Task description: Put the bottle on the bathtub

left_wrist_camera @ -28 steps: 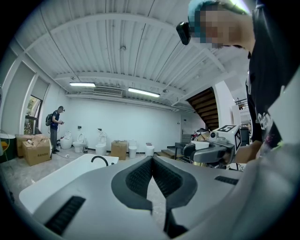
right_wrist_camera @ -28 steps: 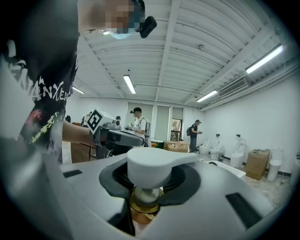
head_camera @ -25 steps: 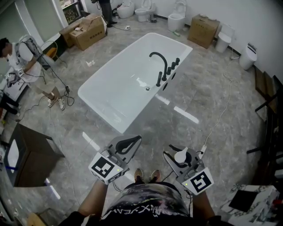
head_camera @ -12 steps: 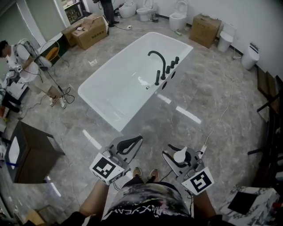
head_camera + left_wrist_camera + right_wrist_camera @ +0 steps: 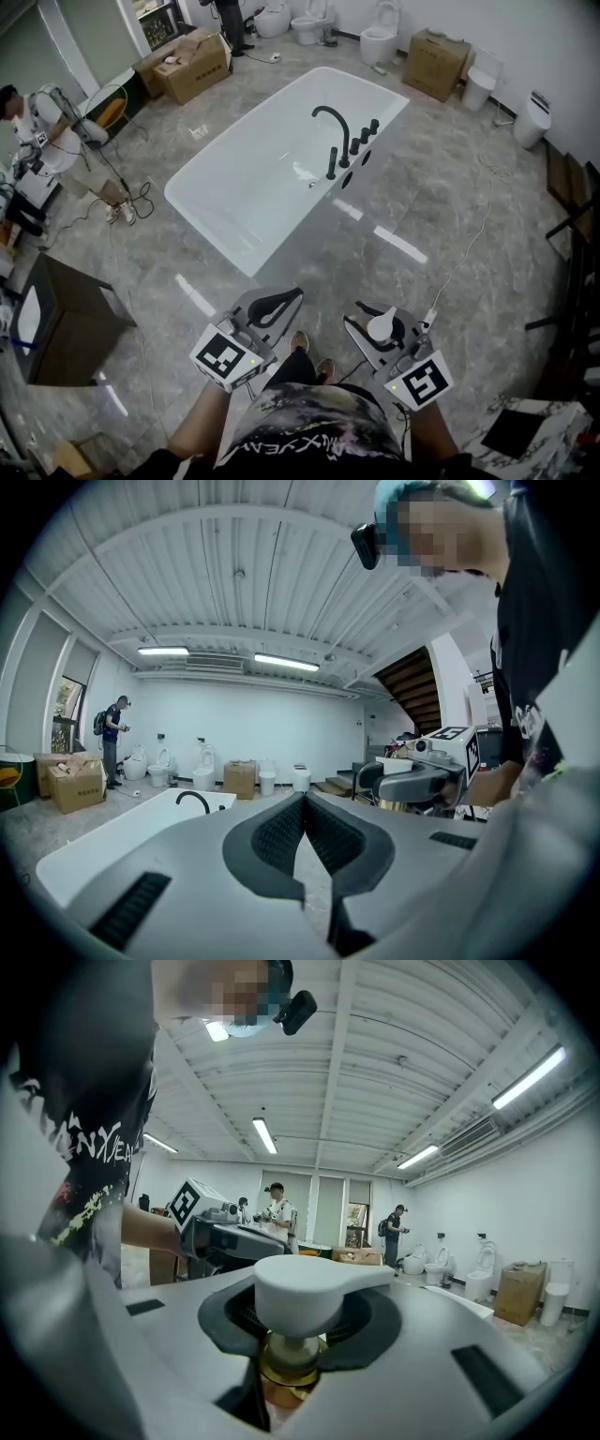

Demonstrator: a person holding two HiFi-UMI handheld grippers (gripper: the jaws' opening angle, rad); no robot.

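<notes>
Right now I am carrying my left gripper [image 5: 286, 300] low at eleven o'clock. Its jaws are pressing together on nothing, because this hand is only riding along as a spare. The bathtub [image 5: 211, 236] is lying ahead at twelve o'clock, well apart from me across the floor [image 5: 412, 197], so I judge that walking over is coming before any placing. At one o'clock my right gripper [image 5: 373, 323] is clamping the bottle [image 5: 298, 1337] just under its white pump head [image 5: 319, 1288]. It is standing upright, which should be guarding it against slipping or tipping on the way. Counting, I am seeing two grippers, one bottle, and one bathtub bearing one black faucet [image 5: 330, 127] on its right rim.
</notes>
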